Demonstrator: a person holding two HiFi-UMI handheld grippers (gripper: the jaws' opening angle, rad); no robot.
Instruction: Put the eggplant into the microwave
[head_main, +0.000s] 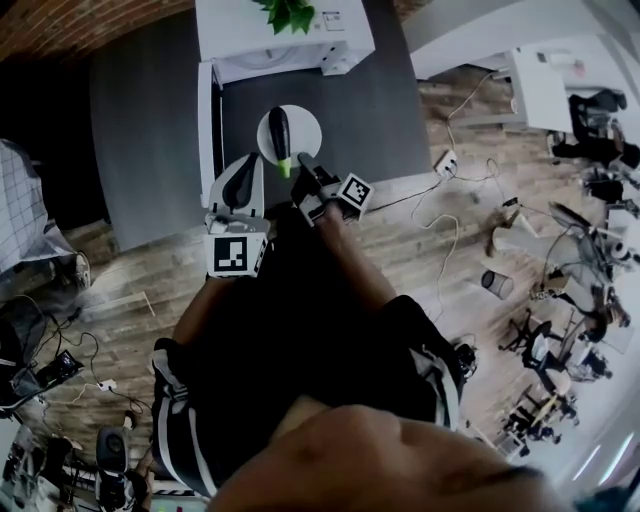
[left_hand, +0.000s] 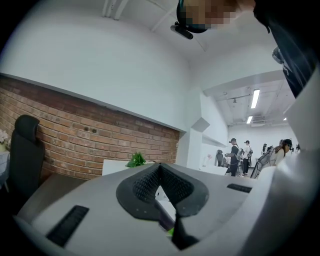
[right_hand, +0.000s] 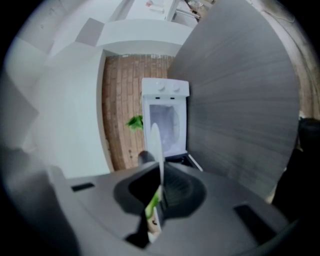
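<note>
Standing open at 12 o'clock on the dark grey table (head_main: 150, 120), the white microwave (head_main: 290, 40) faces the round white plate (head_main: 308, 128), whose 5 o'clock rim the right gripper (right_hand: 161, 176) pinches; any tilt could roll off the dark purple eggplant (head_main: 281, 130) lying on it. The left gripper (left_hand: 160, 171) is squeezed together, empty.
</note>
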